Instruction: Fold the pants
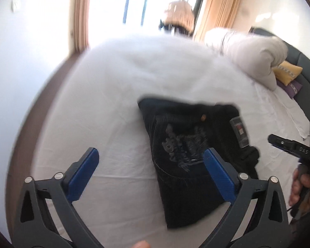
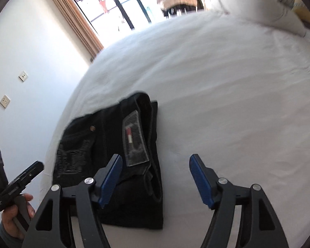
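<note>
The black pants (image 1: 188,148) lie folded into a compact bundle on the white bed (image 1: 113,95), with a back-pocket embroidery and a waistband label facing up. My left gripper (image 1: 150,155) is open and empty, held above the bundle's near left side. In the right wrist view the pants (image 2: 117,144) lie left of centre on the bed (image 2: 227,95). My right gripper (image 2: 155,163) is open and empty, above the bundle's right edge. The right gripper also shows at the right edge of the left wrist view (image 1: 293,146), and the left gripper shows at the lower left of the right wrist view (image 2: 20,177).
A rolled white duvet (image 1: 250,53) and yellow and purple cushions (image 1: 287,72) lie at the head of the bed. A white wall (image 2: 26,66) with sockets runs along the bed's left side. A curtained window (image 1: 142,2) is behind the bed.
</note>
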